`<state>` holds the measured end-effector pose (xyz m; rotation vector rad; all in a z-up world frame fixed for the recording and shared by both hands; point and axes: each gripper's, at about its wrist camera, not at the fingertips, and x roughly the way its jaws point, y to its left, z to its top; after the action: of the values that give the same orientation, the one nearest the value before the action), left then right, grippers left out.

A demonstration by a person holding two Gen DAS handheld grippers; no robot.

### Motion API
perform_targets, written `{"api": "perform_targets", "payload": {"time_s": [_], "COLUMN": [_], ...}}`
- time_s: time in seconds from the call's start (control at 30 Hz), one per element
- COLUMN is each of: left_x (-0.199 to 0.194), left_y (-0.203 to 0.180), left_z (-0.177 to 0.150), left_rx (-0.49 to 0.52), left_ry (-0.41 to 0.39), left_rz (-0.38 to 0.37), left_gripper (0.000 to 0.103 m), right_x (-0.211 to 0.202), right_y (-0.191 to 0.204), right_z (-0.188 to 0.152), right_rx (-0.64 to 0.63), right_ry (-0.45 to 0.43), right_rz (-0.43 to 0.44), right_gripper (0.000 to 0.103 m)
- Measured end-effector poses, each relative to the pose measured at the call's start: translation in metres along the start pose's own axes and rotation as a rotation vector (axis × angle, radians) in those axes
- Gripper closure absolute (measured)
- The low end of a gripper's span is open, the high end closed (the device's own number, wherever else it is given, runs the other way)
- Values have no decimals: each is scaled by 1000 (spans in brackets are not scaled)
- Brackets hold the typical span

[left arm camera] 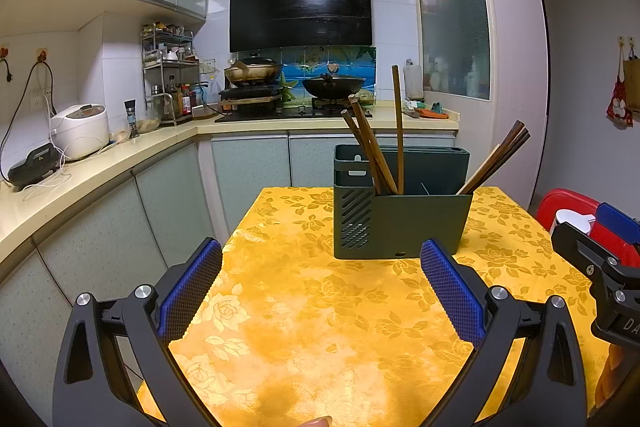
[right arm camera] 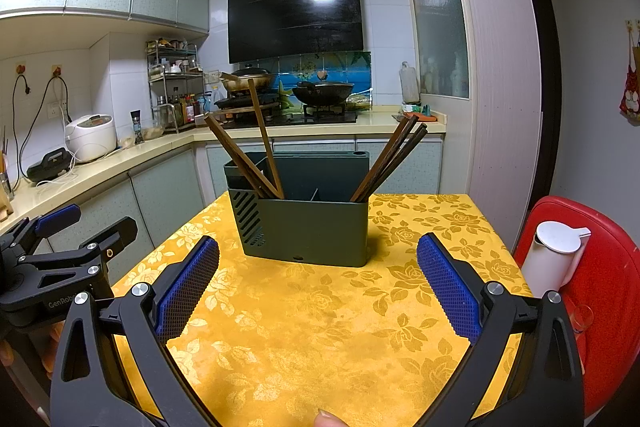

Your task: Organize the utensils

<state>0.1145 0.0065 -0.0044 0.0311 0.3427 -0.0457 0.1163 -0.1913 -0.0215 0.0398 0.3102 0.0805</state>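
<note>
A dark green utensil holder [left arm camera: 404, 223] [right arm camera: 310, 227] stands on the yellow flowered tablecloth [left arm camera: 320, 327] [right arm camera: 320, 327]. Several brown wooden chopsticks [left arm camera: 374, 155] [right arm camera: 244, 159] lean in its left compartment, and another bunch [left arm camera: 498, 159] [right arm camera: 394, 159] leans out of its right end. My left gripper [left arm camera: 322, 279] hovers open over the cloth, short of the holder, with nothing between its blue pads [left arm camera: 192, 291]. My right gripper [right arm camera: 318, 279] is also open and empty, in front of the holder. Each gripper shows at the edge of the other's view.
A white jug [right arm camera: 554, 251] rests on a red stool [right arm camera: 600, 291] right of the table. Kitchen counter [left arm camera: 100, 167] with a rice cooker [left arm camera: 82, 131] runs along the left; the stove with two woks [left arm camera: 296, 79] is behind. A fingertip [right arm camera: 326, 419] shows at the bottom edge.
</note>
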Motion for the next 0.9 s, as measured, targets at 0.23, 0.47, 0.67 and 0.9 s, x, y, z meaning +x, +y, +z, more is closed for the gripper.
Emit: {"api": "perform_targets", "payload": {"time_s": [0.23, 0.47, 0.67, 0.9], "left_x": [0, 1, 3, -1], "left_y": [0, 0, 1, 3], "left_z": [0, -1, -3, -4], "left_rx": [1, -3, -12, -21], "left_ry": [0, 2, 16, -11], "left_rz": [1, -2, -24, -19], "left_gripper": [7, 7, 7, 7], "right_x": [0, 0, 0, 2], "right_y": [0, 0, 0, 1], "right_z": [0, 0, -1, -5], "right_rx": [1, 0, 0, 2], "right_ry": [0, 0, 2, 6], "right_rz": [0, 0, 0, -5], "right_gripper": [7, 7, 7, 6]}}
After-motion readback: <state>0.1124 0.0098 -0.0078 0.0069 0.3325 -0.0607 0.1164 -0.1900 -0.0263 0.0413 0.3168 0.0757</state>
